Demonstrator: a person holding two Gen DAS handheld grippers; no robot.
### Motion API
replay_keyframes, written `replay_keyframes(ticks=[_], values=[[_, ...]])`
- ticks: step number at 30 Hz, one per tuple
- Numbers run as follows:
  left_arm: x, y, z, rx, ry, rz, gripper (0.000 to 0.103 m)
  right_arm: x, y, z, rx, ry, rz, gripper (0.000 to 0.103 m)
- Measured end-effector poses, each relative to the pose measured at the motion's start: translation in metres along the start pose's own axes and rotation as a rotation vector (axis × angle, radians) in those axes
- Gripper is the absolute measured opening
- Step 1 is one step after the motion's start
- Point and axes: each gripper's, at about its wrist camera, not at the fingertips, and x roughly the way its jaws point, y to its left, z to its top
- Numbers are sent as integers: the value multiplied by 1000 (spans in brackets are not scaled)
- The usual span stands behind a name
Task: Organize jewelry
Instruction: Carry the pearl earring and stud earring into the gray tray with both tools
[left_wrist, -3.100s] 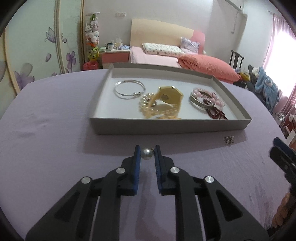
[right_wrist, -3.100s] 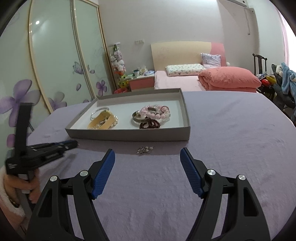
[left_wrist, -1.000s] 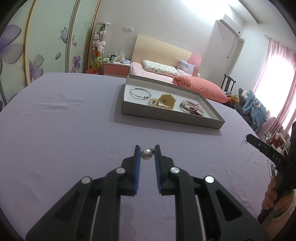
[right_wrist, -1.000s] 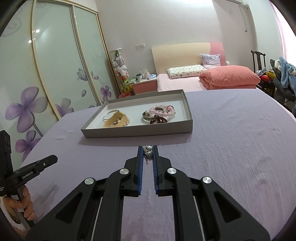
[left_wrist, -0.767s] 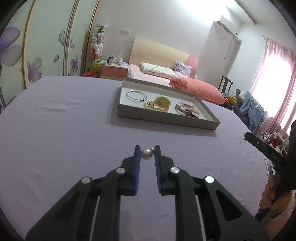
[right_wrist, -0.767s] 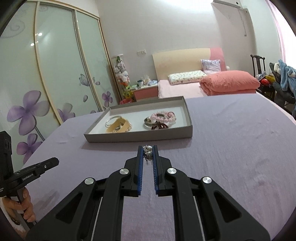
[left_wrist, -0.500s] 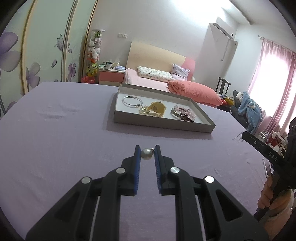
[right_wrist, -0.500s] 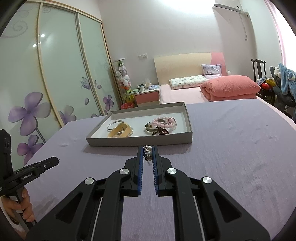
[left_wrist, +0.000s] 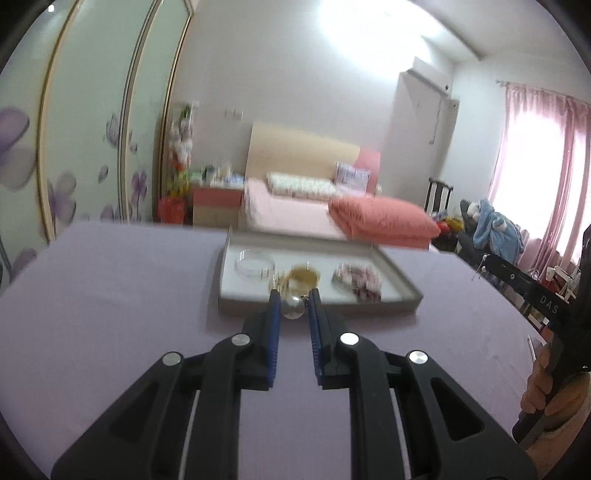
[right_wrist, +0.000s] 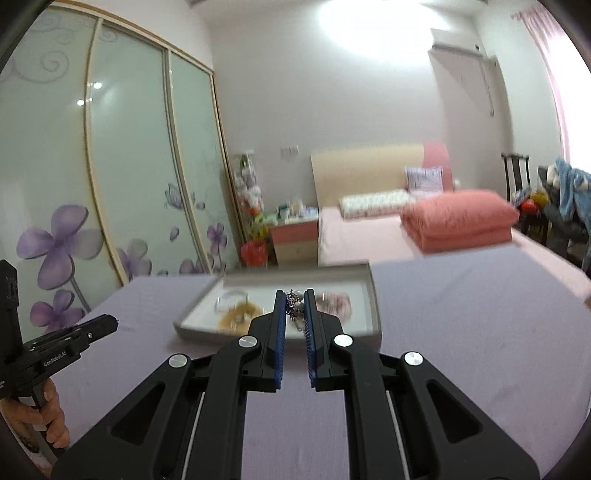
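Both tongs are clenched on small pieces of jewelry. Left gripper (left_wrist: 293, 309) pinches a round pearl earring (left_wrist: 293, 307) between its blue pads (left_wrist: 273, 325), the pearl sitting right at the fingertips. Right gripper (right_wrist: 294, 309) pinches a small silvery dangling earring (right_wrist: 294, 303) with pale beads, caught between its blue pads (right_wrist: 280, 328) near the tips; its finer detail is too small to make out.

Beyond each held piece lies the grey tray (left_wrist: 400, 284), a shallow open box with a white floor, resting on the purple tablecloth (left_wrist: 110, 295). In the left wrist view the pearl shows in front of the tray's near wall. In the right wrist view the dangling piece shows in front of the tray's inside. Inside the tray, blurred, are a silver bangle (left_wrist: 255, 264) toward its left end, a yellowish piece with pearls (left_wrist: 303, 275) near its middle, and pink and dark red beaded bracelets (left_wrist: 358, 280) toward its right end.

To the right of the tray in the left wrist view, a hand (left_wrist: 543, 387) grips the handle of the other tool. Behind the tray stand a bed with a folded coral quilt (left_wrist: 380, 219), a pink nightstand (left_wrist: 216, 203) and a wardrobe with purple flower doors (right_wrist: 74, 221).
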Motion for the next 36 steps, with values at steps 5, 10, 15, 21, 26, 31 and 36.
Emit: replay_keyframes(ticks=[5, 10, 15, 21, 26, 31, 36], values=[[11, -4, 21, 19, -58, 3, 16, 9, 1, 14, -13, -58, -3, 11], [26, -11, 34, 50, -96, 2, 16, 23, 0, 26, -17, -94, -2, 11], [41, -14, 45, 57, -104, 2, 16, 37, 0, 35, -39, -107, -2, 11], [63, -12, 64, 54, -130, 6, 16, 56, -1, 53, -32, -138, 15, 11], [84, -12, 77, 45, -151, 3, 16, 73, -1, 60, -36, -163, 23, 11], [112, -14, 78, 32, -144, 1, 16, 104, -5, 51, -32, -134, 29, 11], [133, -6, 69, -3, -136, 3, 16, 130, -13, 35, -4, -97, 22, 11]])
